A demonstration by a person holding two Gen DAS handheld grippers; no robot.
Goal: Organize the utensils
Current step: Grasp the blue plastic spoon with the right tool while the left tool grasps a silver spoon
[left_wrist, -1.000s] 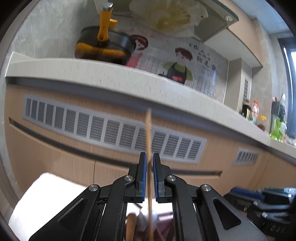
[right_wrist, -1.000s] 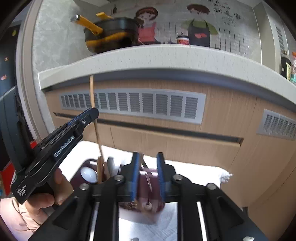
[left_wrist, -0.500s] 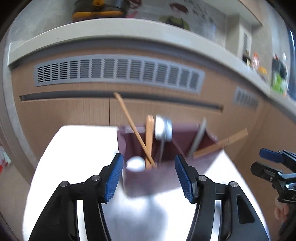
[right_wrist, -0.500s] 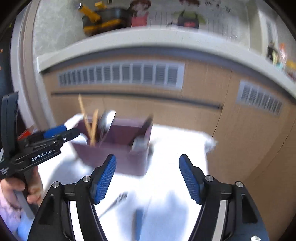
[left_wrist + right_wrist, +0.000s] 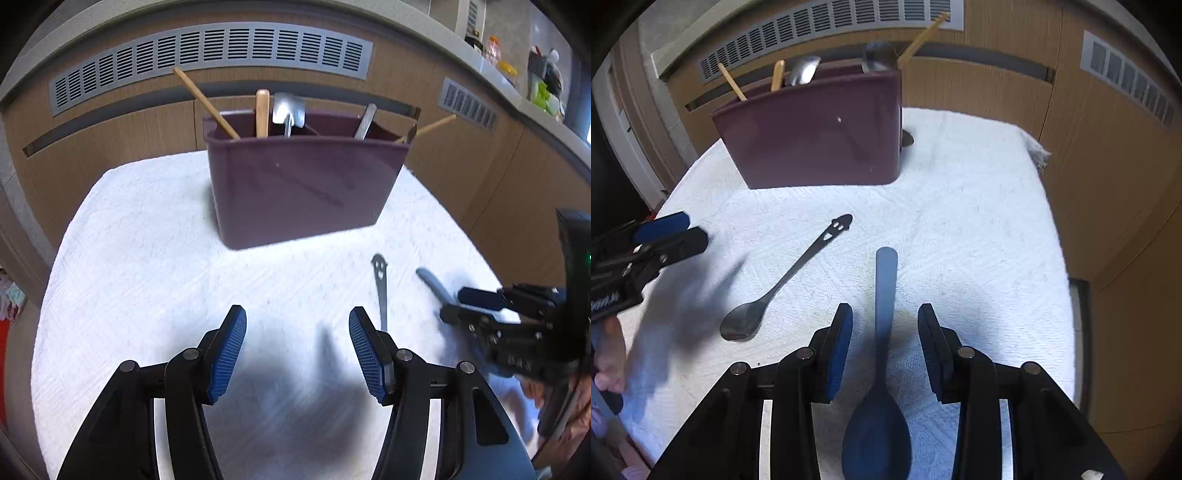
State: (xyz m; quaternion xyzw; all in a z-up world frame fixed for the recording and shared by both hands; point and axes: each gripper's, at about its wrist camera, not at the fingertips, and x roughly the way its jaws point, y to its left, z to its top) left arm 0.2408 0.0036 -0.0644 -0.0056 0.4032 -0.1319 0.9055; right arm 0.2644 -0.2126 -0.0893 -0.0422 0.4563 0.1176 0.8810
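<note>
Right wrist view: blue spoon (image 5: 885, 295) flat on towelled surface (image 5: 979, 240), handle between pads of right gripper (image 5: 885, 328), jaws closing, no contact visible yet. Probably light, stiff, smooth plastic; best pinched mid-handle, clear of bowl. Metal spoon (image 5: 786, 280) just beside, apart; thin, slippery, low on the cloth. Left gripper (image 5: 295, 339) about half open, empty. Caddy (image 5: 306, 184) beyond, already bristling with handles; open towel between. Surface edge near on right; cabinet fronts close behind.
</note>
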